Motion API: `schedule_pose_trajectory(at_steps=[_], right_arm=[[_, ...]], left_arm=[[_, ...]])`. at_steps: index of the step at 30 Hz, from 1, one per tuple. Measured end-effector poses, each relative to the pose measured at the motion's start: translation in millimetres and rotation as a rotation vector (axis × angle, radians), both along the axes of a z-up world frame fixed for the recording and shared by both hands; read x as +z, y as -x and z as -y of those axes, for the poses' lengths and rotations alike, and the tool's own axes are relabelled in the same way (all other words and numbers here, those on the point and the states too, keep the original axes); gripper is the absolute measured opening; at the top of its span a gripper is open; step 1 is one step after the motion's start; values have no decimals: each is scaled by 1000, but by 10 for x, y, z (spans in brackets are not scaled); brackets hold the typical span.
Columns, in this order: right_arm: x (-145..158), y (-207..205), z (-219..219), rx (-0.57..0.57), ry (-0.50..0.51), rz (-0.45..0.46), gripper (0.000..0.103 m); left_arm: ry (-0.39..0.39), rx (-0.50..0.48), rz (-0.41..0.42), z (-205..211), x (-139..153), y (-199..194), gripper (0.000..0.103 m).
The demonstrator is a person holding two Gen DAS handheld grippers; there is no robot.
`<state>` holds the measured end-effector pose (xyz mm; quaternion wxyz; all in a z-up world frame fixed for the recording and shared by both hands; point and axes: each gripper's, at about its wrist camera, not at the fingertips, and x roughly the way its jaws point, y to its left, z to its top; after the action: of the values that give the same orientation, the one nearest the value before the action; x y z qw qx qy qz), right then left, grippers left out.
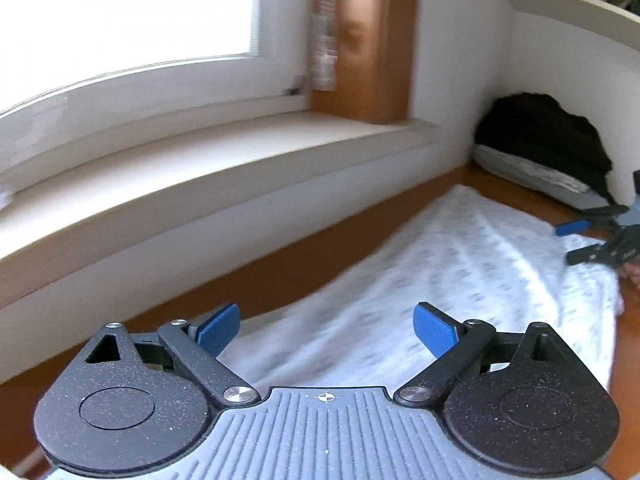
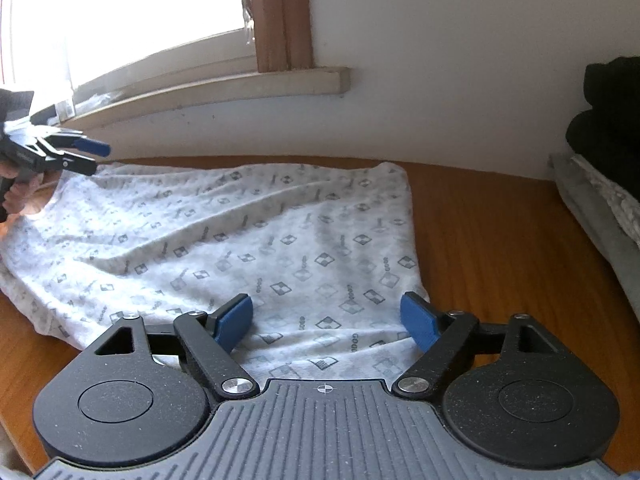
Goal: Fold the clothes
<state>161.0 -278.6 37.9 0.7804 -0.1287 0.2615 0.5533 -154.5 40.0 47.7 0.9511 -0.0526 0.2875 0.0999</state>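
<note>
A white garment with a grey diamond print (image 2: 240,240) lies spread on the wooden table (image 2: 500,232). It also shows blurred in the left wrist view (image 1: 440,288). My left gripper (image 1: 326,328) is open and empty above the garment's left end; it also shows in the right wrist view (image 2: 90,156) at the far left. My right gripper (image 2: 326,318) is open and empty just above the garment's near right corner; it shows in the left wrist view (image 1: 576,240) at the far right edge.
A pile of folded clothes, black (image 2: 608,120) on top of grey (image 2: 592,208), sits at the table's right end; it also shows in the left wrist view (image 1: 540,136). A white windowsill (image 1: 200,184) and wall run along the table's far side.
</note>
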Motion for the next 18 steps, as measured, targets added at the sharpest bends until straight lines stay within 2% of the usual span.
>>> schedule_pose_trajectory(at_steps=[4, 6, 8, 9, 11, 12, 13, 14, 16, 18], right_arm=[[2, -11, 5, -2, -6, -11, 80], [3, 13, -13, -2, 5, 5, 80], [3, 36, -31, -2, 17, 22, 81], [3, 38, -35, -2, 19, 24, 81], [2, 31, -33, -2, 17, 22, 80], [1, 28, -30, -3, 16, 20, 80], [0, 29, -28, -4, 16, 20, 80], [-1, 31, -28, -4, 16, 21, 80], [-2, 36, -30, -5, 19, 24, 80], [-3, 41, -33, -5, 22, 27, 80]], left_arm=[[61, 23, 25, -205, -78, 191, 95], [67, 16, 5, -245, -123, 196, 94], [74, 18, -17, -290, -172, 186, 77], [79, 33, -31, -312, -193, 192, 73], [79, 38, -46, -330, -232, 194, 58], [78, 36, -44, -340, -249, 196, 56], [78, 33, -42, -350, -267, 198, 48], [81, 34, -38, -362, -276, 199, 35], [94, 63, -22, -434, -289, 227, 25], [121, 80, -7, -501, -292, 262, 23]])
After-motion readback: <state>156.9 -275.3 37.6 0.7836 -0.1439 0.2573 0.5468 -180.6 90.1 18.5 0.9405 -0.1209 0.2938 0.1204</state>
